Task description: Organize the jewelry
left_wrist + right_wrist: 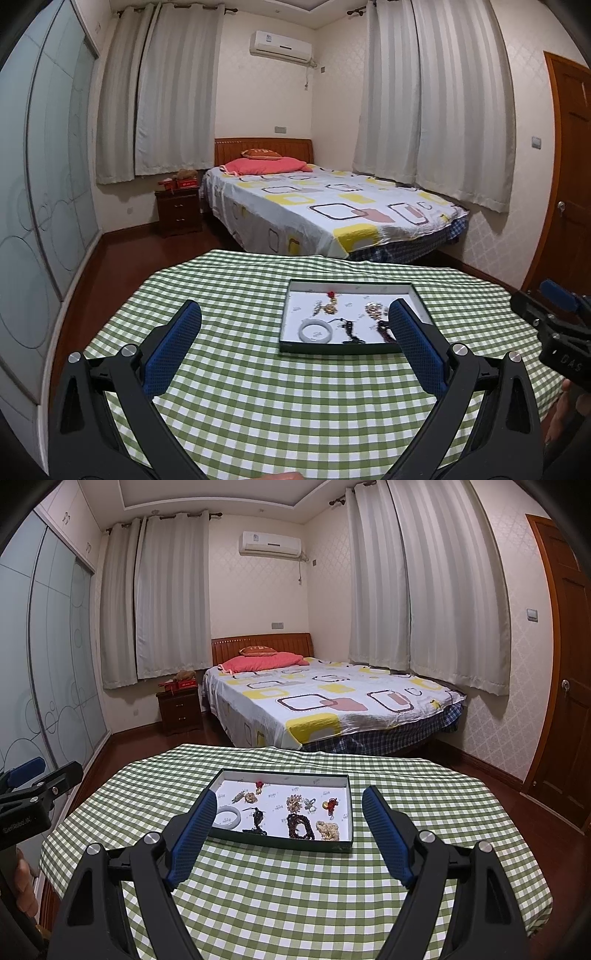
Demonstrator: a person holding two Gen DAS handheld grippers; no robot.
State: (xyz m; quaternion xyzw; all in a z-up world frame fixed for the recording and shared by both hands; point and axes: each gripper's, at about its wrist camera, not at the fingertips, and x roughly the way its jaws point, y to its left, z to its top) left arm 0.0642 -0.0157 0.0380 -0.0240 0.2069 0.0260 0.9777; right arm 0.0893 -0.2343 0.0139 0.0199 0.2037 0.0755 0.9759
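On the checked counter (280, 886) every piece of jewelry I can see, white bangle (228, 816) and dark bead string (300, 825) included, lies spread inside the shallow tray (280, 841). Both my grippers, left (295, 343) and right (290, 834), hang back, fingers wide, holding nothing. Sorted already or awaiting sorting? I cannot tell.

Home bedroom: bed (332, 701), curtains (170, 598), nightstand (180, 710).

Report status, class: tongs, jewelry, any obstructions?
Left tongs open, empty. Right tongs open, empty. Jewelry all in tray on checked table, untouched. Nothing in the way.
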